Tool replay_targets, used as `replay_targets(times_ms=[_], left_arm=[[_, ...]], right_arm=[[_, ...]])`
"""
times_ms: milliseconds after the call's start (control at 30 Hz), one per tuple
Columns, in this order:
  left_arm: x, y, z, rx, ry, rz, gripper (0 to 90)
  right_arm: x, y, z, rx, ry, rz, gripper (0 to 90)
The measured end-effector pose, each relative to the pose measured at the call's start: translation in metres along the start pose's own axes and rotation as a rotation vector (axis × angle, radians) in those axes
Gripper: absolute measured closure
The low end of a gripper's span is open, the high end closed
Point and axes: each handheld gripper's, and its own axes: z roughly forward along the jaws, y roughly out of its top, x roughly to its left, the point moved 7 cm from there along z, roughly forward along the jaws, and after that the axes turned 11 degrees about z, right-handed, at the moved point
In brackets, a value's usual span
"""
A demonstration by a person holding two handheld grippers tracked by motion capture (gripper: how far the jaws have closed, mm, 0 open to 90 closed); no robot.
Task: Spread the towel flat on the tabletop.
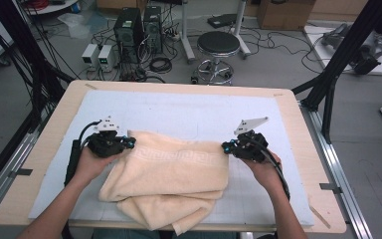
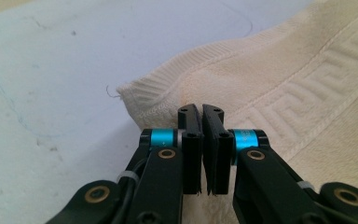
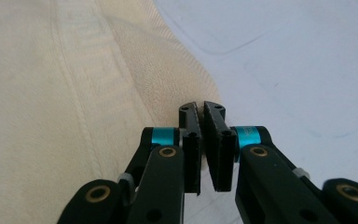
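Note:
A cream towel (image 1: 169, 169) with a key-pattern band lies folded on the white mat (image 1: 179, 112). Its front fold hangs over the near table edge. My left gripper (image 1: 128, 143) is shut on the towel's far left corner, and my right gripper (image 1: 225, 147) is shut on the far right corner. In the left gripper view the jaws of the left gripper (image 2: 201, 112) stand pressed together on the towel's edge, with the towel (image 2: 284, 79) spreading to the right. In the right gripper view the right gripper (image 3: 201, 108) pinches the hem, and the towel (image 3: 51, 93) spreads to the left.
The mat covers a wooden table (image 1: 301, 134) with bare margins at both sides. Beyond the table's far edge stand a round stool (image 1: 218, 45) and computer towers (image 1: 129, 27) among cables. A black frame post (image 1: 335, 64) rises at the right.

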Motion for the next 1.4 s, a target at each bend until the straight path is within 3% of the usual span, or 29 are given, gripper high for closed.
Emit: replay_targets(times_ms=[167, 267, 400, 533, 667, 767, 867, 967, 1000, 1033, 1067, 1133, 1167, 1200, 1233, 1267, 1300, 1367, 1400], left_arm=[[0.009, 0.015, -0.014, -0.044, 0.026, -0.005, 86.1], [0.007, 0.011, -0.015, -0.028, 0.012, 0.003, 86.0], [-0.004, 0.001, -0.012, -0.017, -0.01, 0.015, 86.0], [-0.021, -0.016, -0.011, 0.033, -0.034, 0.055, 86.0], [-0.033, -0.022, -0.018, 0.023, -0.059, 0.054, 86.1], [-0.034, -0.02, -0.018, 0.024, -0.058, 0.056, 86.1], [-0.02, -0.01, -0.01, 0.001, -0.039, 0.021, 86.1], [0.012, 0.009, 0.006, 0.003, 0.019, -0.011, 86.3], [0.025, 0.021, 0.009, -0.02, 0.043, -0.033, 86.3], [0.038, 0.037, 0.013, -0.064, 0.077, -0.042, 86.5], [0.053, 0.056, 0.017, -0.085, 0.119, -0.028, 86.5], [0.085, 0.092, 0.028, -0.077, 0.177, -0.007, 86.3], [0.1, 0.105, 0.032, -0.058, 0.228, -0.013, 84.9], [0.111, 0.113, 0.036, -0.038, 0.252, -0.046, 76.7], [0.115, 0.117, 0.04, -0.038, 0.229, -0.09, 63.0], [0.114, 0.117, 0.043, -0.044, 0.202, -0.085, 59.5], [0.111, 0.112, 0.047, -0.02, 0.19, -0.051, 61.9], [0.104, 0.097, 0.053, 0.011, 0.155, -0.033, 61.7], [0.101, 0.087, 0.055, 0.008, 0.152, -0.043, 61.3]], right_arm=[[-0.002, 0.021, -0.013, -0.042, 0.006, -0.01, 85.9], [0.0, 0.024, -0.014, -0.054, 0.061, 0.001, 86.0], [0.006, 0.012, -0.008, -0.035, 0.089, 0.009, 86.0], [0.015, -0.008, -0.002, -0.005, 0.115, 0.022, 86.0], [0.024, -0.026, 0.0, 0.004, 0.138, 0.028, 86.0], [0.028, -0.033, 0.0, 0.012, 0.142, 0.032, 86.1], [0.025, -0.03, 0.004, 0.021, 0.141, 0.024, 86.8], [0.006, -0.008, 0.006, 0.019, 0.09, 0.038, 87.2], [-0.004, 0.004, 0.006, 0.02, 0.066, 0.029, 87.3], [-0.03, 0.038, 0.004, 0.005, 0.004, 0.022, 87.4], [-0.03, 0.038, 0.004, 0.005, 0.004, 0.022, 87.4], [-0.064, 0.083, 0.001, -0.003, -0.105, 0.009, 87.2], [-0.08, 0.105, -0.002, -0.01, -0.163, 0.021, 85.1], [-0.094, 0.123, -0.005, -0.045, -0.202, 0.028, 73.8], [-0.106, 0.136, -0.006, -0.084, -0.253, 0.052, 56.9], [-0.112, 0.142, -0.004, -0.084, -0.249, 0.087, 56.8], [-0.115, 0.143, -0.001, -0.092, -0.235, 0.093, 56.3], [-0.111, 0.131, 0.013, -0.037, -0.217, 0.09, 54.2], [-0.108, 0.122, 0.02, -0.009, -0.204, 0.087, 53.1]])
